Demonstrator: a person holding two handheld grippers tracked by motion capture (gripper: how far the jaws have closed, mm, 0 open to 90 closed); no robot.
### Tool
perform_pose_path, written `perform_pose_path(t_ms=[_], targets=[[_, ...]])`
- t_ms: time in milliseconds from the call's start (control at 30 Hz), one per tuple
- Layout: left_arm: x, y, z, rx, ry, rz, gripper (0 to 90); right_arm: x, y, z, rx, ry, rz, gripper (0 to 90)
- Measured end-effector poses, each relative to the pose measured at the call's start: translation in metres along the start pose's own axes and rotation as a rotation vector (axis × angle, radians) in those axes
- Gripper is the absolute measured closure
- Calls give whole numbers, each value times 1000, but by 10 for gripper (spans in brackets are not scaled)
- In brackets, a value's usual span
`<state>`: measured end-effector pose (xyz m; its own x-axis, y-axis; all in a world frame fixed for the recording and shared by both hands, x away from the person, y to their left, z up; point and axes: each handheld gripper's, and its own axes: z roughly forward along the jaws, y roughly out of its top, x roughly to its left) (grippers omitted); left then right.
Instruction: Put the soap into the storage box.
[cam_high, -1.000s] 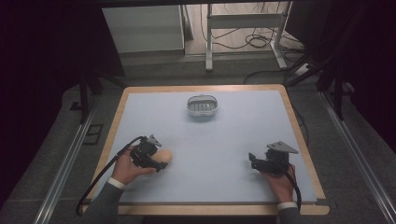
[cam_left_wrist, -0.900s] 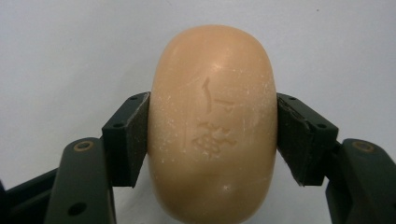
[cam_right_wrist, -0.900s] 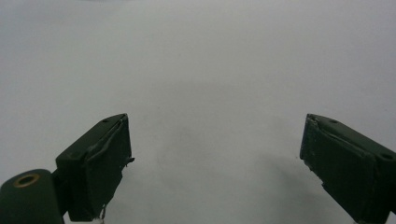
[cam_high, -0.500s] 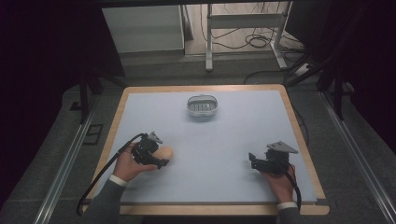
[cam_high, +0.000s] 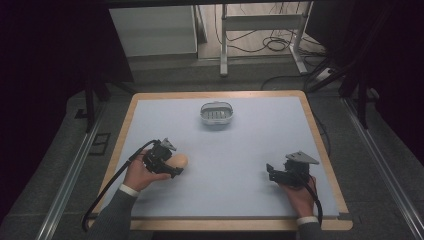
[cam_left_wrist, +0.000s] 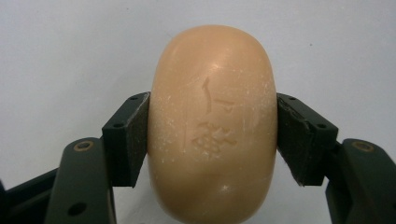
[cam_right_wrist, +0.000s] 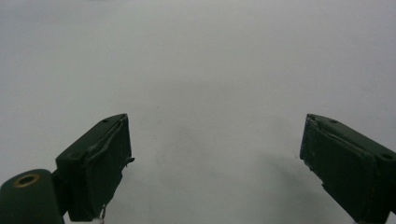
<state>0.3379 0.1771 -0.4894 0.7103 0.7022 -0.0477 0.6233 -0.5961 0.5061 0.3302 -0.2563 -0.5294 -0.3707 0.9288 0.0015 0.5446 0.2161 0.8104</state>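
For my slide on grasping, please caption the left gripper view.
Left gripper shut on a tan soap bar, fingers pressing both sides.

soap — peach-tan, embossed mark | dish — grey | table pale blue, wood-edged

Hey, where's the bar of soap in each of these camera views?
High view: soap lower left on the table, at the left gripper.
Left gripper view: soap centre frame, clamped between the two black jaws.
Right gripper view: not in it.
Shared landmark: pale blue tabletop.
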Motion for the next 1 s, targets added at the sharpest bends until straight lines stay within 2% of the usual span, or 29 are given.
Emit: perform_pose_path(t_ms=[1000], targets=[[-2, 24, 0, -13, -3, 26, 328, 0, 0, 1, 5, -3, 3, 88]])
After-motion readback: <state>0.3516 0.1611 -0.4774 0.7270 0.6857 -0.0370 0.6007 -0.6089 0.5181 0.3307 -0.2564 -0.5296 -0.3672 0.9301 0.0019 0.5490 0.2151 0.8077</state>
